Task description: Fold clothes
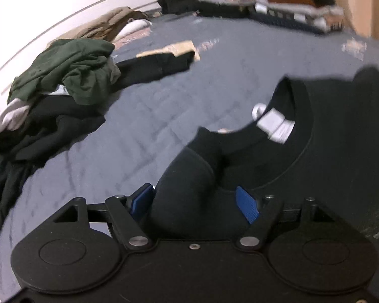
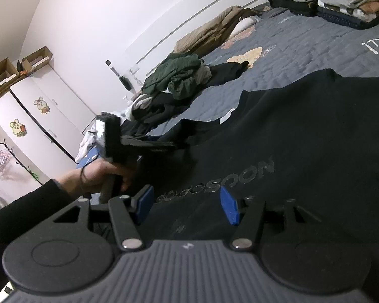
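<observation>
A black sweatshirt (image 1: 328, 156) with a white neck label (image 1: 275, 123) lies on the grey-blue quilted bed (image 1: 164, 106). My left gripper (image 1: 194, 202) is open, and a bunched fold of the sweatshirt near the collar lies between its blue pads (image 1: 246, 205) without being pinched. In the right wrist view the sweatshirt (image 2: 303, 131) lies print side up. My right gripper (image 2: 187, 204) is open and empty just above the print. The left gripper (image 2: 149, 146), held in a hand, reaches onto the garment's left edge.
A heap of unfolded clothes, green (image 1: 68, 68) over black and white, lies at the bed's left. Stacks of folded clothes (image 1: 278, 7) stand at the far end. A beige pillow (image 2: 209, 32) lies by the wall. White wardrobes (image 2: 38, 116) stand beyond the bed.
</observation>
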Tool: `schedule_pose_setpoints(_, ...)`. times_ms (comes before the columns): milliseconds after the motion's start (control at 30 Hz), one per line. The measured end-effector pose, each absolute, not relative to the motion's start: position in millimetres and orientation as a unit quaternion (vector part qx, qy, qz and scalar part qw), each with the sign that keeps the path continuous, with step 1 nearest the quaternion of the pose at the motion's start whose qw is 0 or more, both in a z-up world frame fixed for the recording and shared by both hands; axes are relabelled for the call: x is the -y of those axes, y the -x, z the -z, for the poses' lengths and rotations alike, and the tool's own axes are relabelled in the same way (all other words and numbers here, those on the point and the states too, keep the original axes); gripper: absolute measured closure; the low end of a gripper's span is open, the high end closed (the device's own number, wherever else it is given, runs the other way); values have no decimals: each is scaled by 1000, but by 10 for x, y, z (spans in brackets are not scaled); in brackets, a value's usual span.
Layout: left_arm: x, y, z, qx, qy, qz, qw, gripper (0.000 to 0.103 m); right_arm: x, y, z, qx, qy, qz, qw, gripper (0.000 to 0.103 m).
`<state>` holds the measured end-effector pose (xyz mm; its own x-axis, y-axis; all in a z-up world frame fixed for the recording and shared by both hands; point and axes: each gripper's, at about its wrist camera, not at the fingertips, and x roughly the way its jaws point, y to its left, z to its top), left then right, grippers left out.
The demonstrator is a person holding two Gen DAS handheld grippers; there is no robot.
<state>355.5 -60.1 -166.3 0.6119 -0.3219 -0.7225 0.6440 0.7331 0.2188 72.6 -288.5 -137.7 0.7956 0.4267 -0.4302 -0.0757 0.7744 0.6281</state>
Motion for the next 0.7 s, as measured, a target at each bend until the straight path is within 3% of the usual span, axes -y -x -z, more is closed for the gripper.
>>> schedule_pose_setpoints(33,591,-3590,1673,-345,-229,279,867,98,2887,-728,1382,-288,-306,-139,897,45)
schedule_pose_setpoints(100,572,-3655,1677,-348,-217,276,869,98,2894,-730,1393,-290,-308,-138,896,45)
schedule_pose_setpoints(367,615,-3795,1320,-238,-218,231,918,99,2895,-709,1413,-288,-304,-134,898,45)
schedule_pose_setpoints(467,742,-3904,1366,-251,-216,219,918,99,2897,-695,1411,-284,-301,-131,901,45)
schedule_pose_setpoints(600,814,-3829,1467,-299,-227,207,903,89,2936,-693,1402,-283,-301,-125,902,45)
schedule_pose_setpoints(667,704,-3631,1368,-292,-212,207,910,77,2956,-691,1389,-282,-302,-124,902,45)
schedule_pose_setpoints(700,591,-3477,1263,-286,-193,209,915,66,2963,-688,1375,-282,-302,-123,902,45)
